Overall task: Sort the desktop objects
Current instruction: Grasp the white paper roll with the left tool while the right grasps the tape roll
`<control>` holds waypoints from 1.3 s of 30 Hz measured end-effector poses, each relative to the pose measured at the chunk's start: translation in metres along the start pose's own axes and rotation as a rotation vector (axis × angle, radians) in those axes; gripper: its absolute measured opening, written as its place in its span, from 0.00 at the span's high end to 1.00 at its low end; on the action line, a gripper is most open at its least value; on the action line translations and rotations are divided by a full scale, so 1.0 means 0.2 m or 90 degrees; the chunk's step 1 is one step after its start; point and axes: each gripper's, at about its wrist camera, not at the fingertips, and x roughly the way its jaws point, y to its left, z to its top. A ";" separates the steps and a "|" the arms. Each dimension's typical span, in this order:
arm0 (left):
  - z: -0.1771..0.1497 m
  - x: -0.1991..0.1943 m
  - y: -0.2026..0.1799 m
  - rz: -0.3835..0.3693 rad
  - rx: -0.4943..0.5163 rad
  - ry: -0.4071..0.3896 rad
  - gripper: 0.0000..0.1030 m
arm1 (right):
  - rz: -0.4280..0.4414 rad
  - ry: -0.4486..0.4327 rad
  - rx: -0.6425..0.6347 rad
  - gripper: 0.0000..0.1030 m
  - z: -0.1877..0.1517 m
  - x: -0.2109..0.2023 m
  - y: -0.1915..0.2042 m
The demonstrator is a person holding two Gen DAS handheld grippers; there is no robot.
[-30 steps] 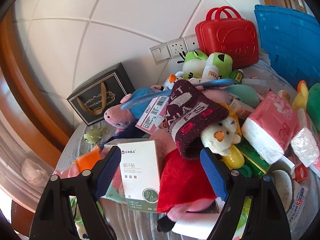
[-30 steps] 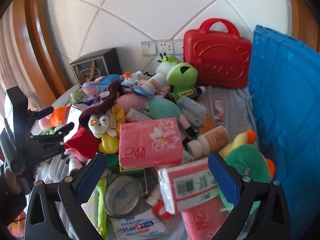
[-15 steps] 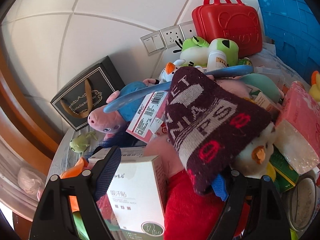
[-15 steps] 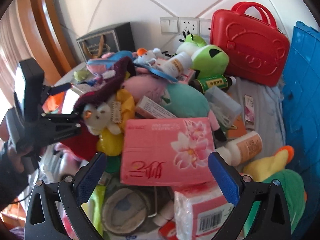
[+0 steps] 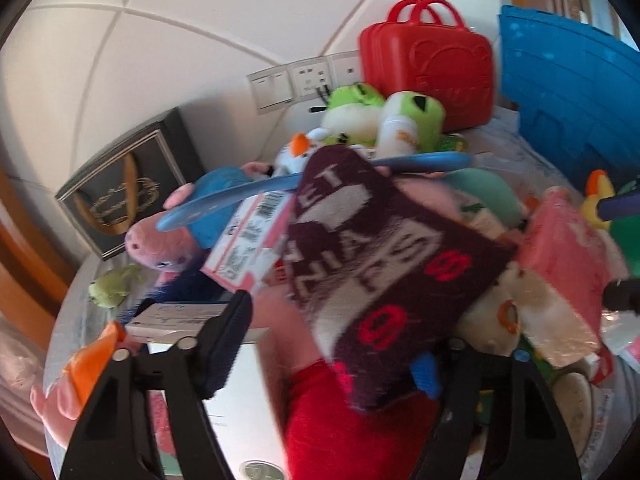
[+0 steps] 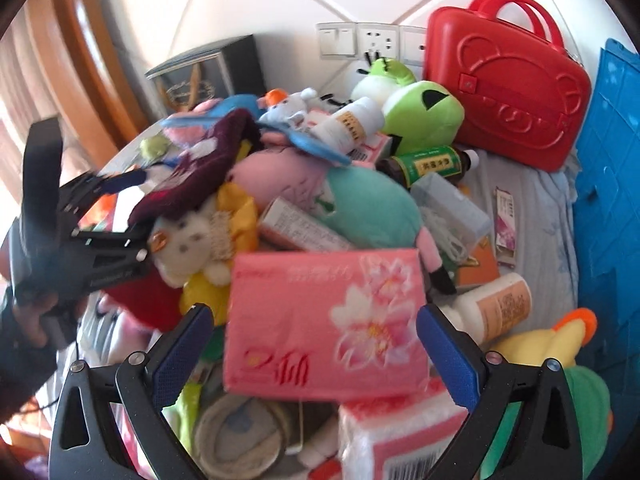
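A heap of toys, boxes and bottles covers the table. In the left wrist view a maroon knit hat (image 5: 384, 264) sits on a white duck plush (image 5: 504, 320), above a plush in red (image 5: 352, 432). My left gripper (image 5: 328, 360) straddles the hat and the red plush, and its jaws are closing. The hat hides most of its right pad, and I see no pad pressing. A white box (image 5: 188, 320) lies just outside the left finger. In the right wrist view my right gripper (image 6: 314, 356) stands open around a pink tissue pack (image 6: 324, 320). The left gripper (image 6: 132, 208) shows at the left.
At the back stand a red case (image 6: 508, 92), a black gift bag (image 6: 208, 76) and wall sockets (image 6: 372, 40). A blue crate (image 6: 608, 184) walls off the right side. Green frog plushes (image 6: 424, 116), bottles (image 6: 496, 308) and a second tissue pack (image 6: 400, 436) crowd the heap.
The left gripper's fingers have come closer together around the hat and the red plush. The right gripper has come down over the pink tissue pack, which now lies between its fingers.
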 end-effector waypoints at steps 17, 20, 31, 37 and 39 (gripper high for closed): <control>-0.03 -0.03 -0.08 -0.028 0.033 0.016 0.56 | 0.148 0.169 0.014 0.52 -0.38 0.26 0.38; -0.04 -0.02 -0.07 -0.038 0.038 0.016 0.56 | 0.140 0.167 0.052 0.66 -0.36 0.32 0.35; -0.28 -0.28 -0.09 -0.046 0.105 -0.016 0.47 | 0.163 0.184 0.133 0.64 -0.32 0.40 0.27; -0.51 -0.33 -0.11 -0.068 0.252 0.016 0.43 | 0.160 0.191 0.110 0.60 -0.28 0.41 0.30; -0.51 -0.33 -0.10 -0.092 0.276 0.010 0.43 | 0.154 0.198 0.105 0.58 -0.27 0.43 0.32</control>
